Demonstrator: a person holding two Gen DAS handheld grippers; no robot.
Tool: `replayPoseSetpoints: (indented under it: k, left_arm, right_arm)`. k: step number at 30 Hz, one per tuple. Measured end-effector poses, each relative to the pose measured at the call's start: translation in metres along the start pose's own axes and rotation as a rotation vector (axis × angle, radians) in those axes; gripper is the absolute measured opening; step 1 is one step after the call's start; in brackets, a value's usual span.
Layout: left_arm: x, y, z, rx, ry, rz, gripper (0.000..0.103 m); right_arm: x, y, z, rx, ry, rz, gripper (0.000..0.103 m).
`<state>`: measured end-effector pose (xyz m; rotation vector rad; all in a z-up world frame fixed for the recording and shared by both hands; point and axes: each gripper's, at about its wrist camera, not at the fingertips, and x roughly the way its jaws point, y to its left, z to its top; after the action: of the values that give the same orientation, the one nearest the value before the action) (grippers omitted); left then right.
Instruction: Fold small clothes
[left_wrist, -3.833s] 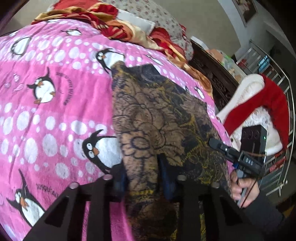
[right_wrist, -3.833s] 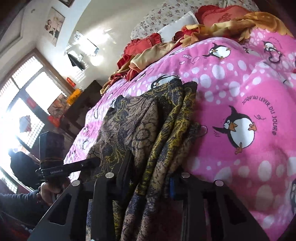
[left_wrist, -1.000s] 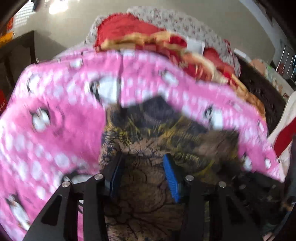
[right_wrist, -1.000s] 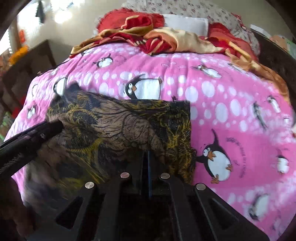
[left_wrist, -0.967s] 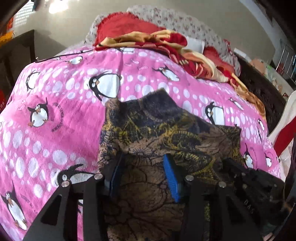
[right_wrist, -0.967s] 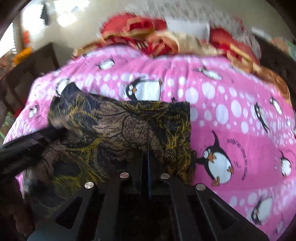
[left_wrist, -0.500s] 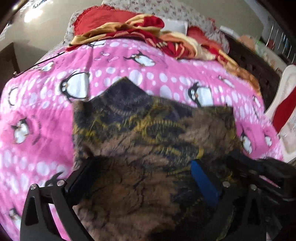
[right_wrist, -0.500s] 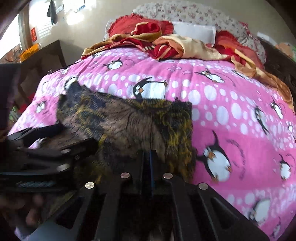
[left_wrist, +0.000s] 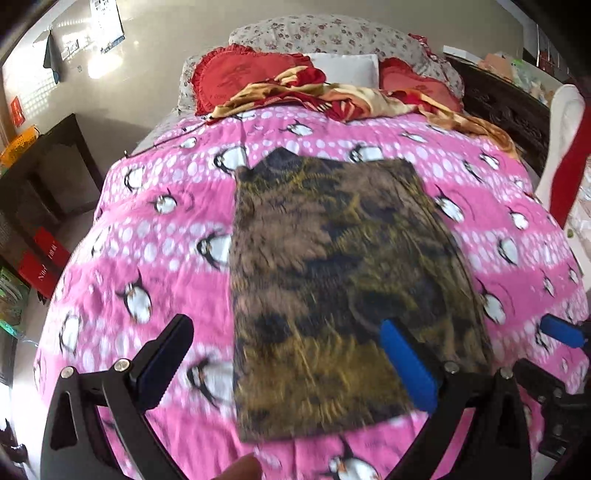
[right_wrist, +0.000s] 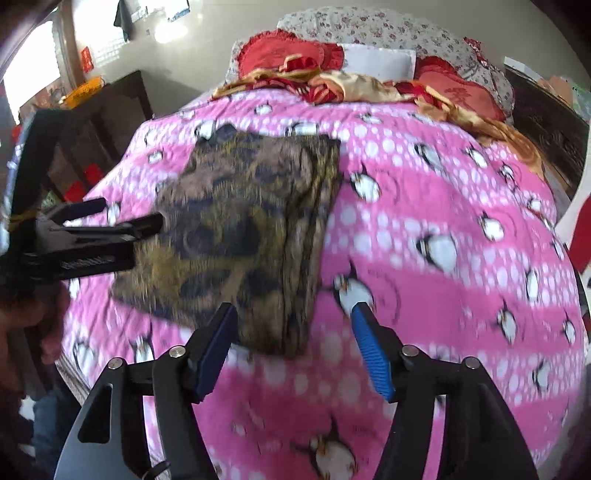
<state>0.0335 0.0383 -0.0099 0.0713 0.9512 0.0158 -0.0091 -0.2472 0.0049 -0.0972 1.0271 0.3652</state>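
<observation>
A folded brown, black and yellow patterned garment (left_wrist: 332, 280) lies flat on the pink penguin blanket (left_wrist: 147, 236); it also shows in the right wrist view (right_wrist: 243, 236). My left gripper (left_wrist: 284, 332) is open wide and empty, held above the garment's near end. My right gripper (right_wrist: 293, 314) is open and empty, just off the garment's near right corner. The left gripper also shows at the left of the right wrist view (right_wrist: 110, 218). A blue fingertip (left_wrist: 561, 334) of the right gripper shows at the right edge of the left wrist view.
Red pillows (left_wrist: 236, 83) and a crumpled red and gold cloth (left_wrist: 332, 96) lie at the head of the bed. Dark wooden furniture (right_wrist: 107, 122) stands left of the bed. A red and white item (left_wrist: 569, 147) stands at the right.
Both grippers have let go of the garment, opened and pulled back. The garment now lies flat and folded on the blanket.
</observation>
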Motion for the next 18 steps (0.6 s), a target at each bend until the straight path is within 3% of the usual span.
replayPoseSetpoints:
  k: [7, 12, 18]
  left_arm:
    - [-0.014, 0.004, -0.02, -0.022, 0.019, -0.013, 0.103]
    - [-0.012, 0.008, -0.04, -0.038, 0.08, -0.044, 0.103]
    - [-0.009, 0.011, -0.053, -0.052, 0.101, -0.016, 0.103]
  right_arm:
    - [-0.002, -0.008, -0.02, 0.038, 0.031, 0.018, 0.079]
    - [-0.011, -0.016, -0.028, 0.069, 0.018, 0.019, 0.079]
    - [-0.015, -0.023, -0.037, 0.082, 0.013, 0.007, 0.079]
